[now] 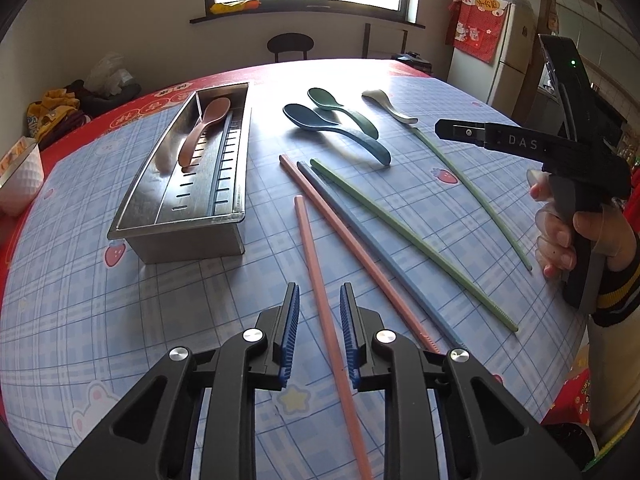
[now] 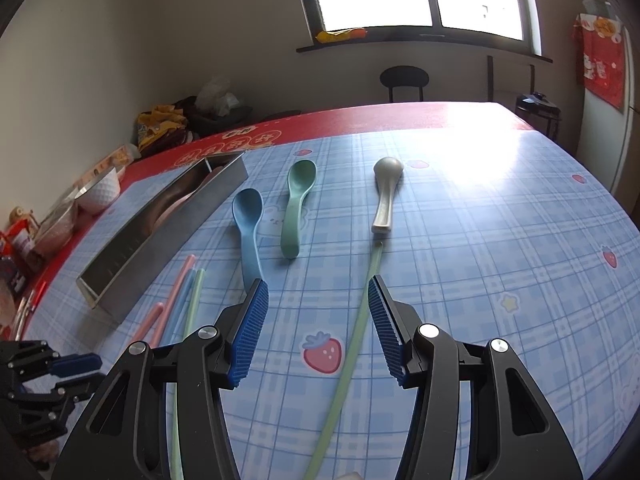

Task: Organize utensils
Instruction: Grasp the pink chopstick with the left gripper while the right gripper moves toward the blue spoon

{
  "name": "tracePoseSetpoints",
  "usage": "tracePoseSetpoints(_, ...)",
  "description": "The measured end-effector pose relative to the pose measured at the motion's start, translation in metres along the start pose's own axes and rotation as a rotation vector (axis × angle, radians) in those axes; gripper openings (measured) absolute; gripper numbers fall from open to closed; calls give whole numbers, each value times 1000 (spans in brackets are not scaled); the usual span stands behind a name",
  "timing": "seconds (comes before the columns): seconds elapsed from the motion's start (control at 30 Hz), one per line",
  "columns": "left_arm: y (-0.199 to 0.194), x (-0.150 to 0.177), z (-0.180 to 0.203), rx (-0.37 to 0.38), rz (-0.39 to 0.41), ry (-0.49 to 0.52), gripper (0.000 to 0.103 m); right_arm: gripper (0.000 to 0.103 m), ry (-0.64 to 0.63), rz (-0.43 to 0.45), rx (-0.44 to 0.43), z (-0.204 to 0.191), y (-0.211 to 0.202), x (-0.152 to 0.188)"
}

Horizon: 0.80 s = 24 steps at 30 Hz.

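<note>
A pink chopstick [image 1: 316, 256] lies on the table and runs between the blue pads of my left gripper [image 1: 320, 300], with a gap on each side, so it is open. Beside it lie a second pink chopstick [image 1: 355, 248], a blue one [image 1: 374, 248] and a green one [image 1: 408, 240]. The steel tray [image 1: 176, 224] at the left holds a brown spoon [image 1: 204, 128]. Blue [image 2: 248, 216], green [image 2: 298, 196] and grey [image 2: 386, 188] spoons lie behind. My right gripper [image 2: 318, 280] is open above a light green chopstick [image 2: 352, 344], which lies close to its right pad.
A white bowl [image 1: 20, 184] stands at the table's left edge, with packets and clutter [image 2: 24, 240] near it. A hand [image 1: 560, 236] holds the right gripper at the table's right side. A chair [image 1: 290, 44] and a fridge [image 1: 508, 52] stand beyond the table.
</note>
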<state>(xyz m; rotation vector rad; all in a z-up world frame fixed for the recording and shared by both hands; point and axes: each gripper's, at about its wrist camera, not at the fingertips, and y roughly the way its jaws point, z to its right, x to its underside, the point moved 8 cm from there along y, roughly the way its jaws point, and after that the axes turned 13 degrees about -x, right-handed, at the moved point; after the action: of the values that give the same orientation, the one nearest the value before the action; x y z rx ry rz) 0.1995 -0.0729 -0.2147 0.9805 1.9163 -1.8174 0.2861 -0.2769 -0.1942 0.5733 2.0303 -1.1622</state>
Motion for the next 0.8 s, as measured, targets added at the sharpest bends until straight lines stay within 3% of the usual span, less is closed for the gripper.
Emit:
tracePoseSetpoints(0.13, 9, 3, 1, 16, -38, -3, 20, 51, 6, -2, -6, 1, 0, 0)
tracePoseSetpoints(0.53, 10, 3, 7, -39, -24, 25, 21, 51, 24, -1, -16, 5, 0, 0)
tracePoseSetpoints(0.8, 10, 3, 6, -35, -24, 20, 21, 51, 30, -2, -18, 5, 0, 0)
